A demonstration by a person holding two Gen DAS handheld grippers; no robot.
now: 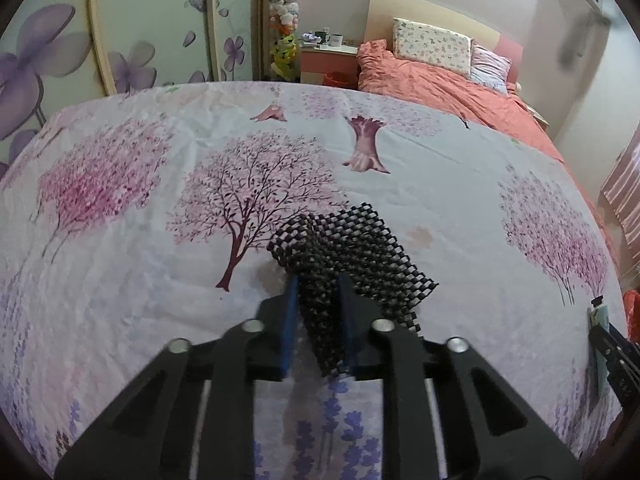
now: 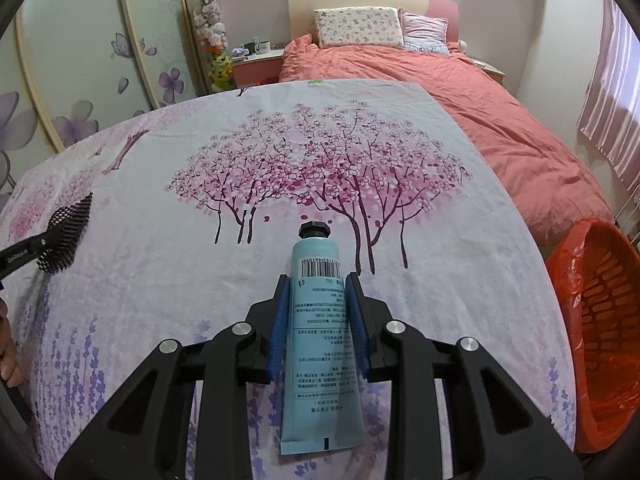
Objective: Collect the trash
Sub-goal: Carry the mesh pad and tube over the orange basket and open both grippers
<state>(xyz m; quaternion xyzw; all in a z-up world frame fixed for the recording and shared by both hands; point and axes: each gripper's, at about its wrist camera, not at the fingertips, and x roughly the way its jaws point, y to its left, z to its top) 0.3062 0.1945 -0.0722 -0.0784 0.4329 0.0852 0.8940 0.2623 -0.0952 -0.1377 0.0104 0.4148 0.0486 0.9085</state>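
1. Left gripper [image 1: 318, 280]: the two blue-padded fingers [image 1: 289, 320] are drawn in close, with a narrow gap that is packed with a piece of black mesh matting [image 1: 352, 252]. It is pinched tight.
2. The mesh runs between the pads from back to front and fans out beyond the fingertips, crumpled and folded, its far edge tilted up over the flower-print cloth [image 1: 160, 240] that covers the table.
3. Whether the mesh's lower edge touches the cloth, I cannot tell from the left wrist view.
4. Right gripper [image 2: 318, 280]: the fingers [image 2: 280, 320] sit a little wider apart, each blue pad pressed against a side of a light blue tube [image 2: 320, 340]. A firm hold across the tube's middle.
5. The tube lies lengthwise along the fingers, black cap [image 2: 316, 230] pointing forward past the fingertips, flat crimped end toward the camera. Barcode and small print face up.
6. Beneath it is the same cloth [image 2: 160, 280], the printed pink trees just ahead of the cap.
7. Off the table's right edge, in the right wrist view, stands an orange basket [image 2: 600, 320] lined with an orange bag, its mouth open, well to the right of the tube.
8. At far left of that view the mesh [image 2: 68, 236] shows in the other gripper, well apart from the tube.
9. At the right edge of the left wrist view, the tube [image 1: 600, 320] shows edge-on.
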